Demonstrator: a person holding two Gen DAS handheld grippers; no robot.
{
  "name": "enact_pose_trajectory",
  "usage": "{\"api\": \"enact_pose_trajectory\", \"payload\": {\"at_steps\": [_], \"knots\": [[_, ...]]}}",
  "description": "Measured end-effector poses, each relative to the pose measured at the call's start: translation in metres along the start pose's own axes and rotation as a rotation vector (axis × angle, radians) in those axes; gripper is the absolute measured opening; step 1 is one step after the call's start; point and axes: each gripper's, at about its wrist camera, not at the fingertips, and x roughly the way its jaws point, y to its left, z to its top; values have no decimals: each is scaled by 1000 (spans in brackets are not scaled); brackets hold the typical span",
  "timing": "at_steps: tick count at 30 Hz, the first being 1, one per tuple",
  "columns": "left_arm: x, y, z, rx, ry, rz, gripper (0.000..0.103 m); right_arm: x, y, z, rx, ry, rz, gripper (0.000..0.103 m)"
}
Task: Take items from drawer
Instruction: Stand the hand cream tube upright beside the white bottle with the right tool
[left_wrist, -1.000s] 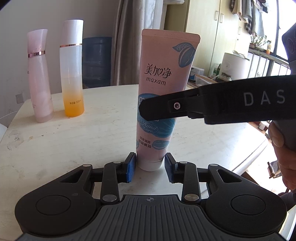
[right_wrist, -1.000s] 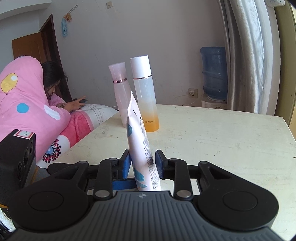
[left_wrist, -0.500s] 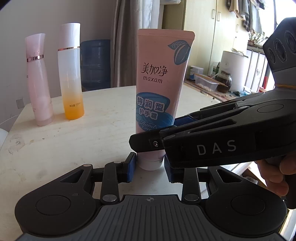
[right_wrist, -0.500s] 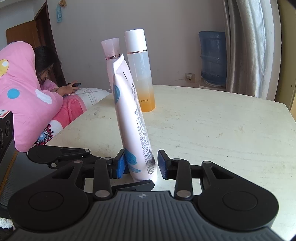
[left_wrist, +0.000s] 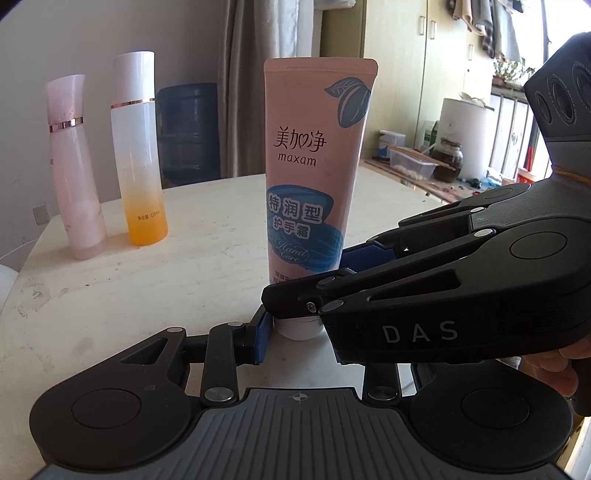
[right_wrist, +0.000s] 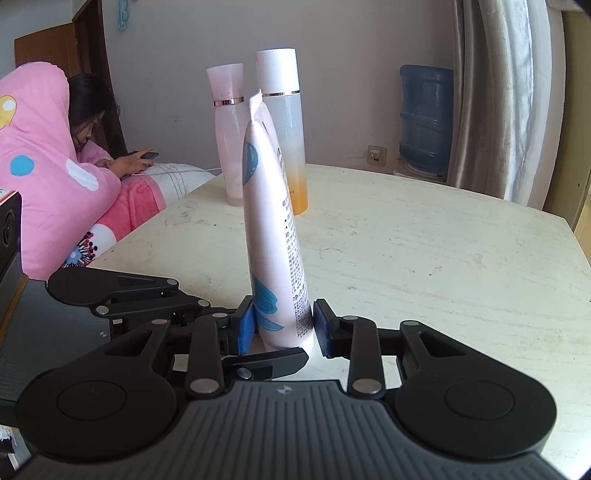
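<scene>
A pink hand-cream tube (left_wrist: 314, 199) marked "maxam" stands cap-down on the white table (left_wrist: 110, 288). It also shows edge-on in the right wrist view (right_wrist: 275, 236). My left gripper (left_wrist: 295, 328) has its blue pads either side of the tube's cap; the right pad is hidden. My right gripper (right_wrist: 282, 326) is open with pads flanking the tube's lower end, a gap on the right side. In the left wrist view the right gripper (left_wrist: 424, 295) comes in from the right, low in front of the tube.
A pale pink bottle (left_wrist: 75, 173) and a white-and-orange bottle (left_wrist: 140, 155) stand at the table's far left. A person in pink (right_wrist: 55, 177) sits beyond the table edge. A blue water jug (right_wrist: 424, 118) and curtain stand behind.
My right gripper has dropped from the tube's middle to its lower end and swung closer. The tube stays upright on the table. My left gripper has barely moved.
</scene>
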Motion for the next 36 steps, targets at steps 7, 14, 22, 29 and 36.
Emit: {"api": "enact_pose_trajectory", "payload": {"at_steps": [7,14,22,29,36], "knots": [[6,0,4,21,0,13,34,6,-6,4,-2,-9,-6,34],[15,4,9,40,2,22,34,15,-15,12,4,-13,-11,34],[27,7,17,70,14,42,34,28,-23,23,1,-19,-29,34],[40,8,26,105,23,70,34,41,-33,32,12,-27,-47,34],[52,7,33,131,19,95,34,51,-40,38,18,-35,-61,34]]}}
